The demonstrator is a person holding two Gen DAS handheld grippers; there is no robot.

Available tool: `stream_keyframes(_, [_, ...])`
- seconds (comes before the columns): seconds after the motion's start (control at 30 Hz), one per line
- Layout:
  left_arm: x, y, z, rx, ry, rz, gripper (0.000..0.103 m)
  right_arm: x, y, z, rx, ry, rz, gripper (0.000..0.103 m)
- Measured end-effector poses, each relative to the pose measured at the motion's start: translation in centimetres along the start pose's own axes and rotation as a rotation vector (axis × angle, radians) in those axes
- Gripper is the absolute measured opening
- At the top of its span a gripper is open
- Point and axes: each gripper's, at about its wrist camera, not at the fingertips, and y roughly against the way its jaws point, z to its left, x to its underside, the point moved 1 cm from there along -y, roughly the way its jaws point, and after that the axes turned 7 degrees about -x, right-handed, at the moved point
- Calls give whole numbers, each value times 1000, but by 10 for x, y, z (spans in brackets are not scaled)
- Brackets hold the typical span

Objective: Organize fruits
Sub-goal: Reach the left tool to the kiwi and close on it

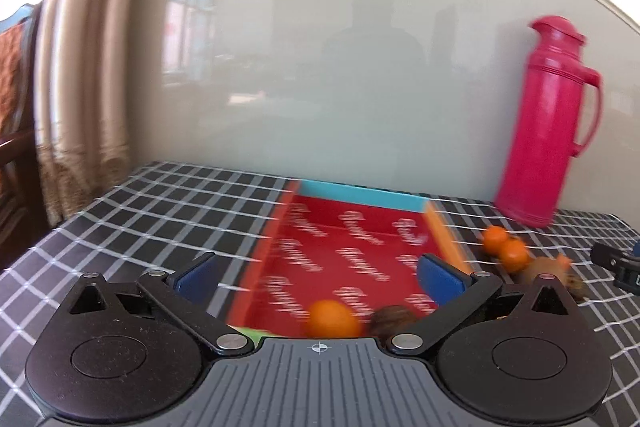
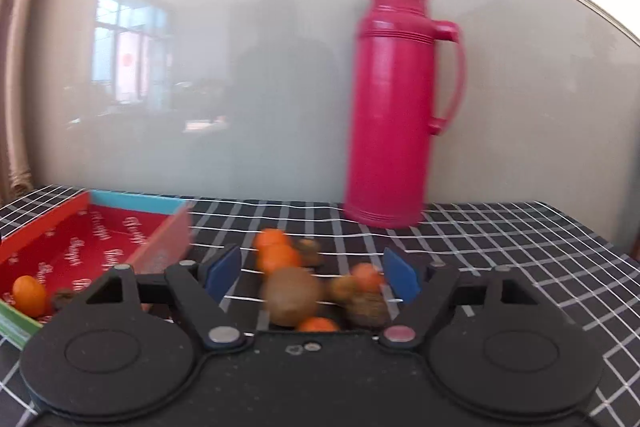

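A shallow red tray with a blue far wall lies on the checked tablecloth. Inside it, near its front, rest an orange mandarin and a brown walnut. My left gripper hovers open over the tray with nothing between its blue pads. In the right wrist view a pile of fruit sits right of the tray: a brown kiwi, mandarins and walnuts. My right gripper stands open above that pile, its pads apart from the fruit.
A tall pink thermos jug stands at the back against the glossy wall. A beige curtain and a dark wooden chair are at the left. The table's edge runs along the right.
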Motion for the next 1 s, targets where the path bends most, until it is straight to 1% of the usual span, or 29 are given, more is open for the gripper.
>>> stream_keyframes(0.03, [0, 1, -10, 17, -12, -3, 103, 0, 2, -9, 15, -11, -2, 80])
stream_keyframes(0.17, [4, 6, -47, 80, -57, -12, 103, 2, 10, -40, 65, -43, -5, 80])
stream_keyframes(0.23, [8, 8, -66, 128, -70, 0, 103, 3, 14, -57, 88, -72, -8, 81])
stream_keyframes(0.43, [14, 16, -111, 194, -116, -8, 103, 7, 24, -89, 127, -111, -12, 81])
stream_keyframes(0.53, [16, 14, -127, 207, -135, -1, 103, 10, 26, -99, 141, -110, -7, 81])
stream_keyframes(0.67, [19, 8, -147, 244, -127, 34, 103, 15, 27, -115, 179, -116, 12, 81])
stream_keyframes(0.8, [24, 0, -173, 275, -149, 62, 103, 18, 32, -128, 204, -130, 11, 81])
stream_keyframes(0.9, [27, -6, -188, 277, -166, 63, 103, 21, 33, -137, 216, -132, 17, 81])
stream_keyframes(1.0, [29, -17, -202, 279, -167, 92, 103, 23, 34, -143, 228, -137, 20, 82])
